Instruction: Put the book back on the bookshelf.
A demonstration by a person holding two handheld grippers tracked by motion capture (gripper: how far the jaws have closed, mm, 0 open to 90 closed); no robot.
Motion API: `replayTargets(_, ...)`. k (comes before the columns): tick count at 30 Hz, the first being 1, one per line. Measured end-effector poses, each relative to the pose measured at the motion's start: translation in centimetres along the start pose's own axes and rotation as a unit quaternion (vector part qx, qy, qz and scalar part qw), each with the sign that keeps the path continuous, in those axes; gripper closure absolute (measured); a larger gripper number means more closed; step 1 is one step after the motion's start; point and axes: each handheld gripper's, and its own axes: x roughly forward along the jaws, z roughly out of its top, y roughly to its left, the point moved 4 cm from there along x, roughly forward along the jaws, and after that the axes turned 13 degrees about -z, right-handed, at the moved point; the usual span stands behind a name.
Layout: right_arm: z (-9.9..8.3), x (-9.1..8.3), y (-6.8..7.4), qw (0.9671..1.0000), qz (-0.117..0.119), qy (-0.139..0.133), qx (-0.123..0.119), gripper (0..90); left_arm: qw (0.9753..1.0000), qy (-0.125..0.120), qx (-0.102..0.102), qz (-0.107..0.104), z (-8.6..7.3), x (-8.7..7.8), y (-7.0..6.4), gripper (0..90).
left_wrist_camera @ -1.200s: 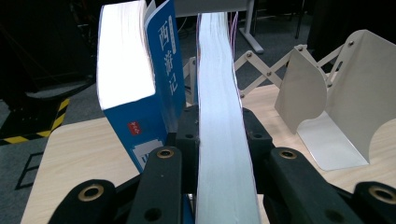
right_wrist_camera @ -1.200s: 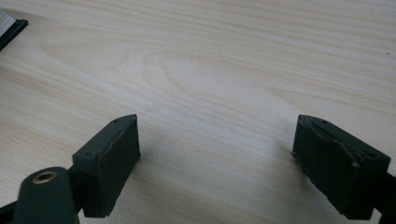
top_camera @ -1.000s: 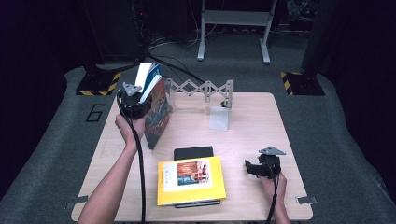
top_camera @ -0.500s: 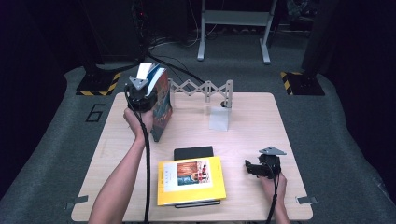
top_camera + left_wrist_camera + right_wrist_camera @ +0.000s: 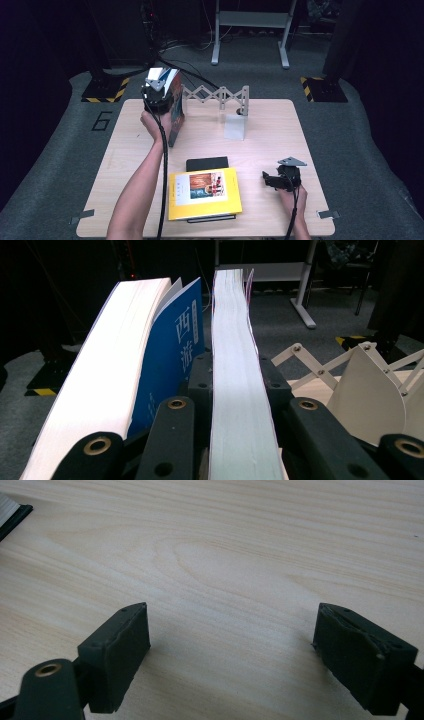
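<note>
**Book held upright at the rack end, tip risk**

Left gripper [image 5: 159, 97] clamps a book [image 5: 235, 390] by its page edge, upright at the table's [image 5: 320, 150] far left, just beside the folding rack [image 5: 215, 94]. A blue book [image 5: 175, 355] leans next to it. Right gripper [image 5: 235, 655] rests near the front right edge, jaws wide, empty. Likely risk: the narrow grip on loose pages slips or fans them, and the book topples or knocks the blue one.

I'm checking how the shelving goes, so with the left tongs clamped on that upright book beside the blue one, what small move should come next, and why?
Probably ease the held book down and toward the accordion bookend until it stands on the table. The left tongs grip it upright beside the blue book. The right tongs rest open on the tabletop.
</note>
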Motion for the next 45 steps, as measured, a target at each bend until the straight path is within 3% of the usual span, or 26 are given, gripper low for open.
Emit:
replayTargets(12,0.0,0.0,-0.1,1.0,0.001,-0.002,-0.001,14.1,0.9998,-0.015,-0.001,0.015,0.2,1.5,-0.4,74.0)
replayTargets(16,0.0,0.0,-0.1,1.0,0.001,-0.001,-0.003,14.2,0.9996,-0.015,-0.01,0.02,-0.1,2.0,0.0,74.0)
replayTargets(24,0.0,0.0,-0.1,1.0,0.001,-0.001,-0.003,14.2,0.9995,-0.021,-0.005,0.024,-0.3,2.8,0.4,74.0)
replayTargets(29,0.0,0.0,-0.1,1.0,0.002,-0.001,-0.002,14.2,0.9991,-0.029,-0.021,0.02,-0.2,3.2,0.5,74.0)
replayTargets(34,0.0,0.0,0.0,1.0,0.001,0.0,0.0,14.3,0.9988,-0.036,-0.023,0.022,-0.3,3.4,0.6,74.0)
replayTargets(39,0.0,0.0,0.0,1.0,0.002,0.0,0.0,14.2,0.9989,-0.037,-0.022,0.02,-0.5,3.6,0.6,73.9)
replayTargets(45,0.0,0.0,0.0,1.0,0.001,-0.001,0.0,14.2,0.9994,-0.02,-0.011,0.024,-0.8,3.3,0.6,72.6)
